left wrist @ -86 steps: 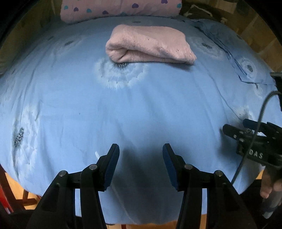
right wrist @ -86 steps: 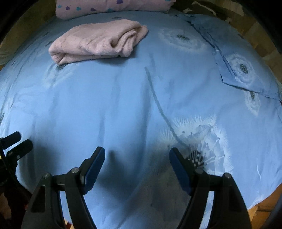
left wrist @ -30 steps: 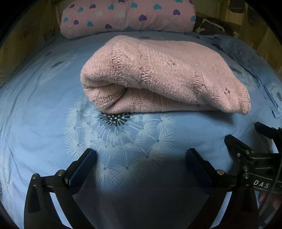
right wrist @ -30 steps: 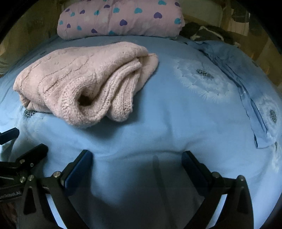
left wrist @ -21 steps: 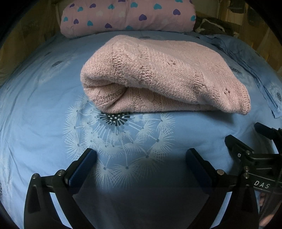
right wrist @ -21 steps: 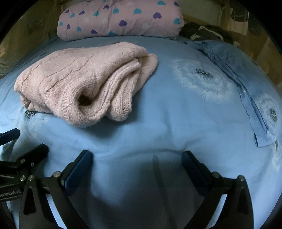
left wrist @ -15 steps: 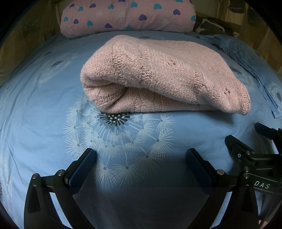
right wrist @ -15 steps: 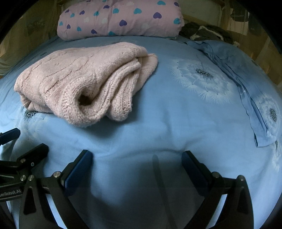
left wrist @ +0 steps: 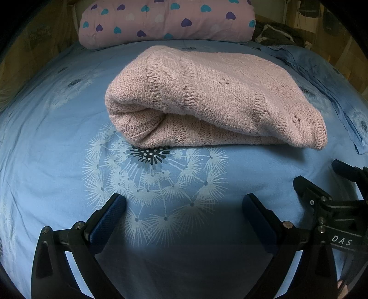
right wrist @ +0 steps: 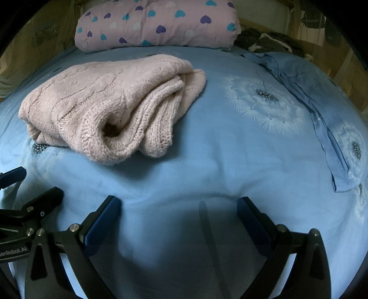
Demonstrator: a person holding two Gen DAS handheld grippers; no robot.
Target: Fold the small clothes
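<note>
Where it lies folded on the blue dandelion-print bed cover (left wrist: 57, 142): pink knit sweater (left wrist: 214, 96), mid-bed, touching neither gripper. Behind it, heart-print pillow (left wrist: 165, 20) at bed head. Nearer the cameras: left gripper (left wrist: 184, 207), jaws wide apart, holding nothing; right gripper (right wrist: 179, 209), same, over bare cover. Both approx. side by side, near sweater's front edge.

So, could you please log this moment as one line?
left gripper: open, empty | right gripper: open, empty | pink sweater: folded on blue bedsheet, untouched
</note>
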